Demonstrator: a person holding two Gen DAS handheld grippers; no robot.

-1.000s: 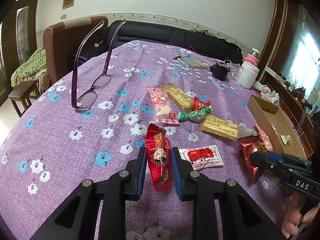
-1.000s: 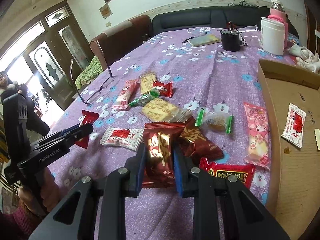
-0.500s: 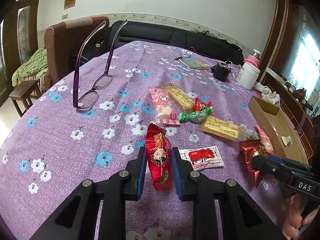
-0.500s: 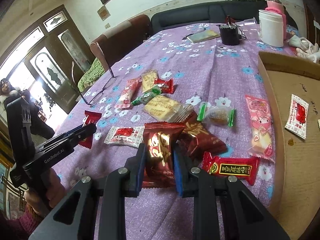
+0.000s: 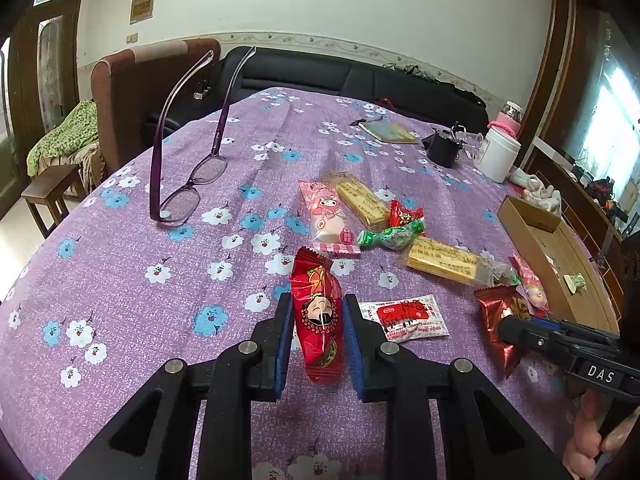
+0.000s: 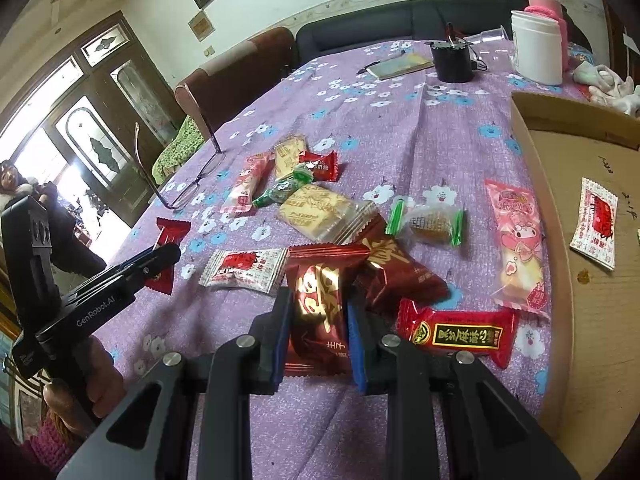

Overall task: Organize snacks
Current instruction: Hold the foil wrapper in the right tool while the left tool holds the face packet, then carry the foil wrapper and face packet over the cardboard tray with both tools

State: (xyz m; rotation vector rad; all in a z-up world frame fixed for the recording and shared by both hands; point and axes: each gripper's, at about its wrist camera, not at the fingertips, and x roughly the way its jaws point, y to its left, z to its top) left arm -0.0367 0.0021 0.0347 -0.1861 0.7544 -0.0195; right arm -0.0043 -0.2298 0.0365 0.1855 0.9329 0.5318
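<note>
The left tool point(image 5: 316, 340) pinches a red cartoon-face snack packet point(image 5: 318, 316) above the desk point(image 5: 120, 288), its lower end hidden between the pads, while the right tool point(image 6: 318, 332) pinches a dark red foil packet point(image 6: 318, 304) overlapping a partly hidden second foil packet point(image 6: 400, 276).

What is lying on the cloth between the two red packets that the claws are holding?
One small white sachet with a red label, flat on the purple cloth. The right wrist view shows it best, between the left claw's red packet and the right claw's dark red packet.
</note>
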